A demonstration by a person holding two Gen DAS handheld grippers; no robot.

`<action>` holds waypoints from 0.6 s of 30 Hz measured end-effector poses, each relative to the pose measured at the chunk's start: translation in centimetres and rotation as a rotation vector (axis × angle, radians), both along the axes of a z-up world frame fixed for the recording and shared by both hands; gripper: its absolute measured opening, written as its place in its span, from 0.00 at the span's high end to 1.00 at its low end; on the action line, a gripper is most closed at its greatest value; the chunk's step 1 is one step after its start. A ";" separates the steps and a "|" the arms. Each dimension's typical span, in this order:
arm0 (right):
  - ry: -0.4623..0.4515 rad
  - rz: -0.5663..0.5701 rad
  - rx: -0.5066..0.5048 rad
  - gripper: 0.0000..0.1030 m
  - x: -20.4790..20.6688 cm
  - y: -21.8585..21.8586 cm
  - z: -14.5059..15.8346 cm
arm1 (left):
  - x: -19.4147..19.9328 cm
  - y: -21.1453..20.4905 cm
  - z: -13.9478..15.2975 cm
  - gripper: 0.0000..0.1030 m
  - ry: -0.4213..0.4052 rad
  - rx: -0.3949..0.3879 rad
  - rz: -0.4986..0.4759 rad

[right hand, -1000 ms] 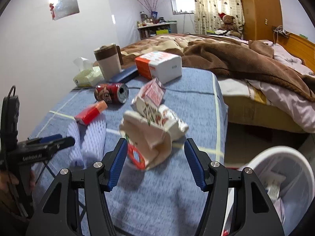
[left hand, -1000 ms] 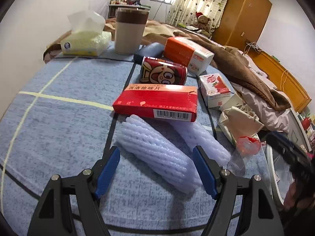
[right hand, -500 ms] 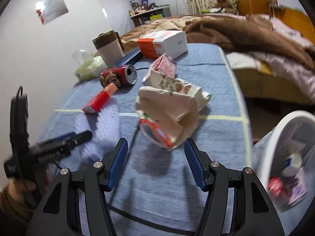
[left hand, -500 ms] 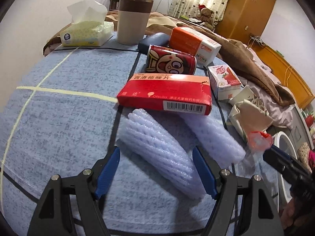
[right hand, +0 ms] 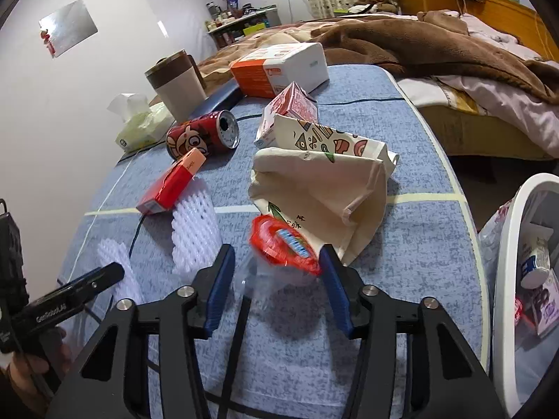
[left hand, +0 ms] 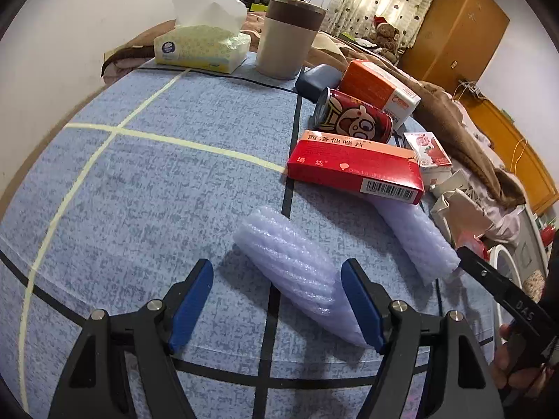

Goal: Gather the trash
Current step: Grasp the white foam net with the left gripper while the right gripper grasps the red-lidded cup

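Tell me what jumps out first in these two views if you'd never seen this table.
The red medicine box and cartoon soda can lying on its side stand out mid-table, right of the dark line. Nearest, a white foam net sleeve lies between the open left gripper. The open right gripper frames a clear plastic cup with red lid, by the crumpled paper bag.

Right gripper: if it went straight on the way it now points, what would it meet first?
Most likely the clear plastic cup with the red lid, which already lies between the open fingers of the right gripper. The crumpled paper bag sits just behind it. Depth is hard to judge.
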State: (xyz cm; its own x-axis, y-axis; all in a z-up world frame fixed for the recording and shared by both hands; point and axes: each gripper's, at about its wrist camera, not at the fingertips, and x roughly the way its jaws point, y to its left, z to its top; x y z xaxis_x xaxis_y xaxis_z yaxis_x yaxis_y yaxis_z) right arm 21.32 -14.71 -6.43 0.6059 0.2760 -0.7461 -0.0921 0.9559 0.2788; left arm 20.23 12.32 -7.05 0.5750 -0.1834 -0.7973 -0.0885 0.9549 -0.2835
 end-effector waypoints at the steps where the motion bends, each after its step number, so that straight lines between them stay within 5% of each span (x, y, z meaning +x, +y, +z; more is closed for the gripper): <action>1: -0.005 -0.002 -0.006 0.57 0.0 0.1 0.1 | 0.0 0.0 0.0 0.26 0.001 -0.016 0.002; 7: -0.033 -0.011 -0.013 0.57 -0.5 0.1 0.4 | 0.7 0.1 -0.2 0.36 -0.010 -0.140 0.035; 10: -0.047 -0.015 -0.027 0.57 -0.7 0.1 0.6 | 1.3 -0.2 -0.7 0.49 0.007 -0.248 0.026; 18: -0.096 0.005 -0.066 0.58 -1.5 0.3 1.3 | 1.6 -4.2 -0.1 0.53 -0.016 -0.050 -0.016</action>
State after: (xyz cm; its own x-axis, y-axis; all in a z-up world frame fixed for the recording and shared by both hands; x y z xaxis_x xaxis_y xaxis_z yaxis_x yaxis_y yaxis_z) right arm 19.83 -14.43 -5.12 0.6744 0.2309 -0.7013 -0.1198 0.9715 0.2046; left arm 21.84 8.08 -7.14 0.5841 -0.2324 -0.7777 -0.0681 0.9407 -0.3323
